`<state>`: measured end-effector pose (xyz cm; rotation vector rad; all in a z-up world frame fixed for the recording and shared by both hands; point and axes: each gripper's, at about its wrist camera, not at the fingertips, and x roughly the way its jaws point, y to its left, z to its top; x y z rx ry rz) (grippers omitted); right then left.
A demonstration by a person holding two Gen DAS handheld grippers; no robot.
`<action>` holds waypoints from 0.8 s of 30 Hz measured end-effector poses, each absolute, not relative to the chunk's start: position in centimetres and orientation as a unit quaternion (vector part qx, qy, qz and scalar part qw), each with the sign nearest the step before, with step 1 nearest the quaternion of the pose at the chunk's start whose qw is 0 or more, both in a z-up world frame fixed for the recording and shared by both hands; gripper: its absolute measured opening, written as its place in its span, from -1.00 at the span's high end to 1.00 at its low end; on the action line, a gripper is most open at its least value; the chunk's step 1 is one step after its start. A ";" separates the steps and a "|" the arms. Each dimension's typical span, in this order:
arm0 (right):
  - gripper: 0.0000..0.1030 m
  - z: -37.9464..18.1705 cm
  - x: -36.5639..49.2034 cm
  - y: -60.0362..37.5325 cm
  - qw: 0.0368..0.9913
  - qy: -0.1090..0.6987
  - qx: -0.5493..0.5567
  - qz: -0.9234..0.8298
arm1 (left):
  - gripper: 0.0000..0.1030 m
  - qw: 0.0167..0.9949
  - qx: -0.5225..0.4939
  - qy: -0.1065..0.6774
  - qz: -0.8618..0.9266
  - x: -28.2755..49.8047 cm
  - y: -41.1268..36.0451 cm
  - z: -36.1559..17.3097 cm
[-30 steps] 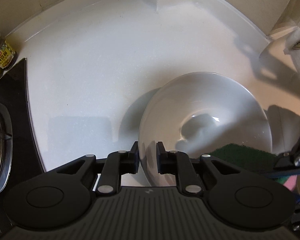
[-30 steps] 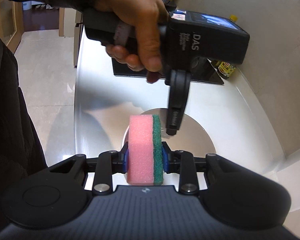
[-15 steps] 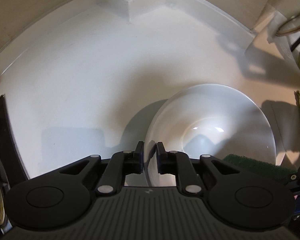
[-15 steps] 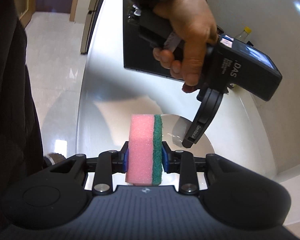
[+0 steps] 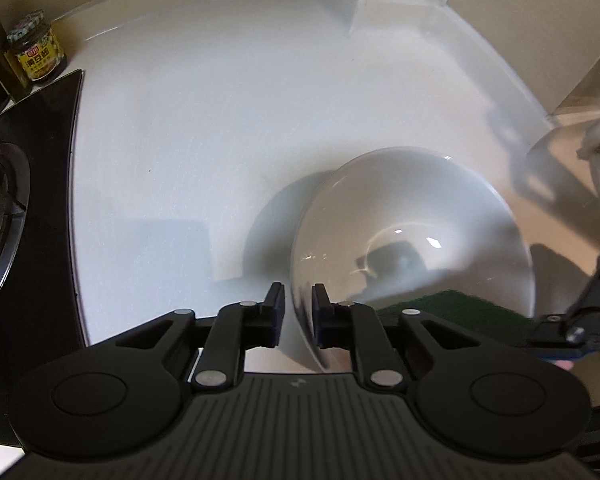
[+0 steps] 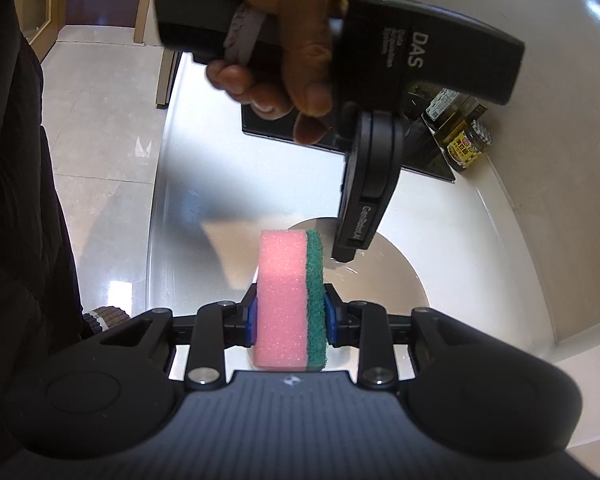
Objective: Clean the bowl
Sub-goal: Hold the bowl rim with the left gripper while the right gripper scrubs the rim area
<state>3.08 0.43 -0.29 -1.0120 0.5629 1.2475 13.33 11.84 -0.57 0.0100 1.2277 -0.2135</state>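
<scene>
my left claw (image 5: 298,316) was clamped on the near rim of the white bowl (image 5: 412,240), one finger outside the wall and one inside, pinching it thin. i judged that hold was there to steady the bowl and tip its mouth toward my other hand, since the bowl looked tilted, though i could not tell whether its foot was touching the counter (image 5: 220,120) or hanging just above it. my right claw (image 6: 290,312) was closed on the sponge (image 6: 284,300), held by its two broad faces, pink foam on one side and green scourer on the other, so a narrow end stuck forward, ready to rub. in the left wrist view the green side of it lay at the bowl's near right rim; i could not tell whether it touched.

the bowl sat toward the counter's right part, well apart from the back corner where the upstand steps out. the black hob (image 5: 32,128) took the left edge, with a jar (image 5: 36,52) and bottles behind it, near the wall. between hob and bowl the counter lay bare, so there was room to swing leftward; rightward was tighter, my right claw crowding that side. the front edge of the counter ran close under the sponge, with floor (image 6: 100,140) beyond.
</scene>
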 end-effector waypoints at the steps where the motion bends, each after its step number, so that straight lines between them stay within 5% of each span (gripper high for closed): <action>1: 0.48 -0.3 3.0 0.5 0.659 0.249 -0.445 0.553 | 0.84 0.810 0.015 0.576 -0.109 13.8 11.7 -0.6; 11: 0.48 -0.9 3.1 1.1 0.654 0.243 -0.452 0.556 | 0.74 0.756 0.172 0.564 -0.285 18.7 9.1 -0.5; 24: 0.48 -1.7 3.6 0.6 0.645 0.249 -0.465 0.553 | 0.69 0.808 0.026 0.571 -0.147 13.3 11.3 0.2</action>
